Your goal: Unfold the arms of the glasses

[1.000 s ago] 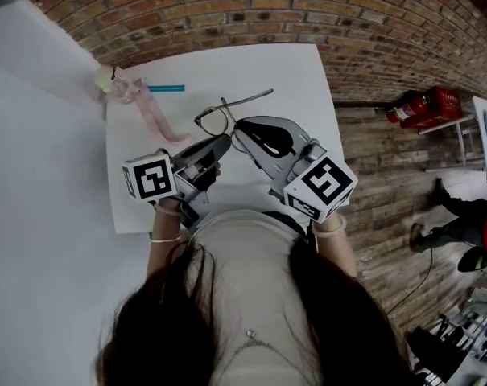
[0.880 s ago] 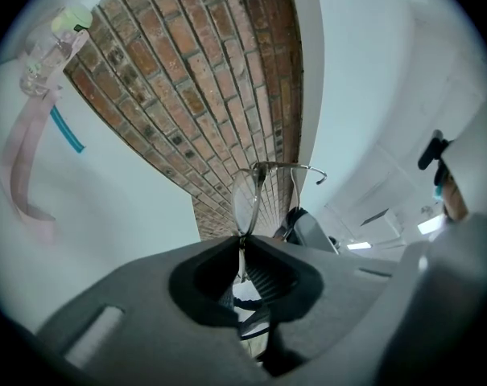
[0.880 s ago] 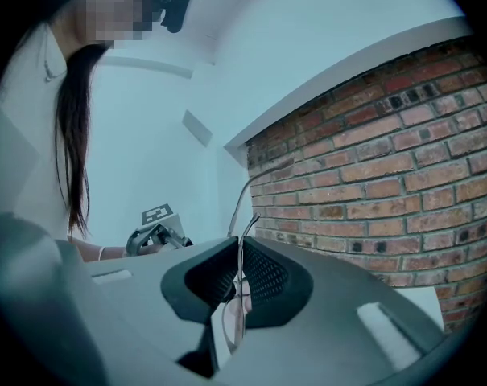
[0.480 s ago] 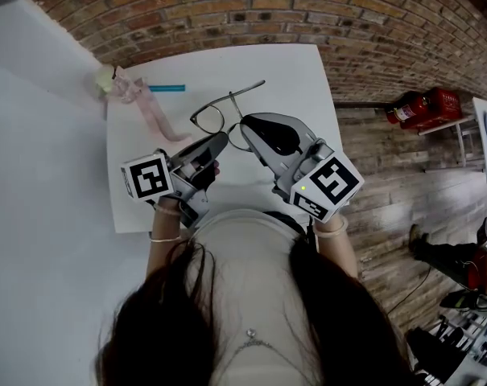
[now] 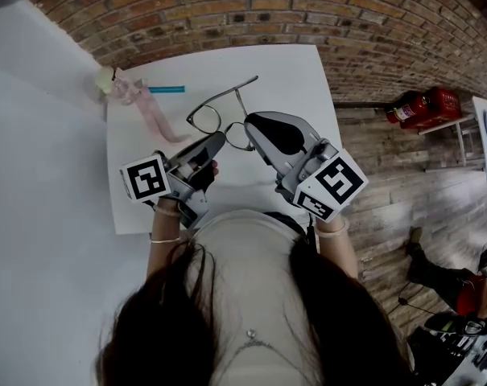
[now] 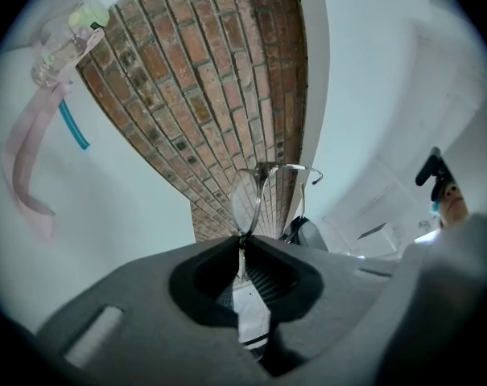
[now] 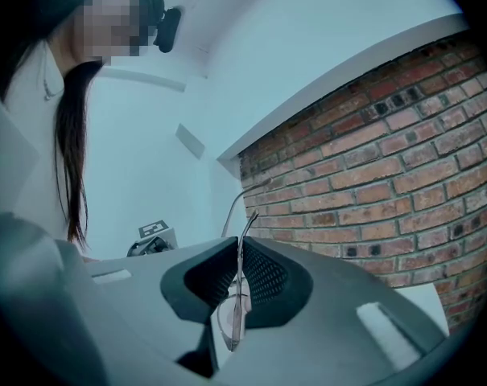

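Thin dark-rimmed glasses point(image 5: 213, 117) hang in the air over the white table point(image 5: 295, 75), pinched between both grippers. My left gripper point(image 5: 220, 139) is shut on the frame's near edge; in the left gripper view one lens point(image 6: 247, 202) stands just past the jaws point(image 6: 243, 244). My right gripper point(image 5: 248, 125) is shut on the frame by the other lens point(image 7: 233, 322). One arm point(image 5: 245, 84) sticks out toward the brick wall, and it rises above the jaws point(image 7: 241, 252) in the right gripper view. The second arm is not clearly visible.
A pink strap with a clear piece point(image 5: 138, 103) and a teal stick point(image 5: 167, 88) lie at the table's far left. A brick wall point(image 5: 251, 14) runs behind the table. Red fire extinguishers point(image 5: 424, 105) lie on the wooden floor to the right.
Both grippers have carried the glasses a little away from me and to the left. The outstretched arm now points more steeply toward the wall.
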The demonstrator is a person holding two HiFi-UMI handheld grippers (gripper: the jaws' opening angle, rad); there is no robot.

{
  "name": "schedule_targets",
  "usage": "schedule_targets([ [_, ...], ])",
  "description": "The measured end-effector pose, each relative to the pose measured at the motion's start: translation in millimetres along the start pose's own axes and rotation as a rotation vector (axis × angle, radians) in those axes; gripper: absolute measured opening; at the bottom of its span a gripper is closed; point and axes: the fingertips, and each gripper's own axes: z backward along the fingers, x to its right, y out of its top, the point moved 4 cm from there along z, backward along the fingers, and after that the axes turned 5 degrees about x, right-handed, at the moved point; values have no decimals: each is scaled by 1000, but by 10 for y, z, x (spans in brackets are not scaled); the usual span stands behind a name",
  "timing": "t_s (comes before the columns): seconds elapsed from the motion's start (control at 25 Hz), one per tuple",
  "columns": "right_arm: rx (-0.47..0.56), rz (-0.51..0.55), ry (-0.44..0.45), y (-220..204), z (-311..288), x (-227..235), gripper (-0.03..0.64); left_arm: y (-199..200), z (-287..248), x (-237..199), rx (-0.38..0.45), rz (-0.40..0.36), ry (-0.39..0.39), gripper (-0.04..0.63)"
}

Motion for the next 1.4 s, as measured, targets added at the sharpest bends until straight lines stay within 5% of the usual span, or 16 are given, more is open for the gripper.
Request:
schedule_targets([
  [1.4,73,-42,-26,138,125,101,25,76,33,47,80,71,-61,21],
])
